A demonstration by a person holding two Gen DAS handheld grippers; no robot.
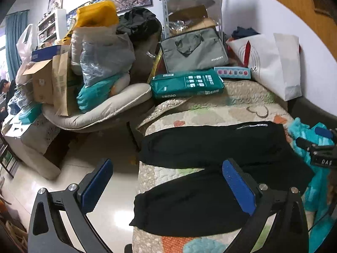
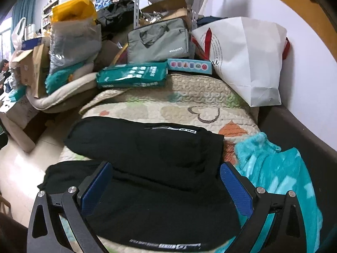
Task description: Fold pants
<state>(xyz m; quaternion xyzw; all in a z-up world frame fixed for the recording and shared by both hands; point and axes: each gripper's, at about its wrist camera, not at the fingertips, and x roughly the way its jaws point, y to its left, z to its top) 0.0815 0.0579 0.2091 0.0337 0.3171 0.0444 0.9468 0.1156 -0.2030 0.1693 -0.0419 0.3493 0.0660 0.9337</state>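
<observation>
While the black pants [image 1: 210,147] lie spread across the patterned quilt [image 1: 242,105], both legs run side by side toward the quilt's floor-side edge, with a strip of quilt showing between them in the left wrist view. The waistband with its white lettering [image 2: 164,246] sits at the near end of the quilt in the right wrist view, and a second white label [image 2: 172,130] shows on the far leg.

The left hand-held gripper [image 1: 166,187] is spread wide and holds nothing; one blue pad hangs over the floor off the quilt's edge, the other over the near leg. Whether that pad touches the cloth I cannot tell. The right hand-held gripper [image 2: 166,187] is likewise released, its blue pads straddling the upper part of the pants.

A fuzzy turquoise blanket [image 2: 278,168] lies on the quilt just beside the pants, on the wall side. At the quilt's far end rest a green packet [image 1: 187,83], a grey bag [image 1: 193,48] and a white paper bag [image 1: 273,63].
</observation>
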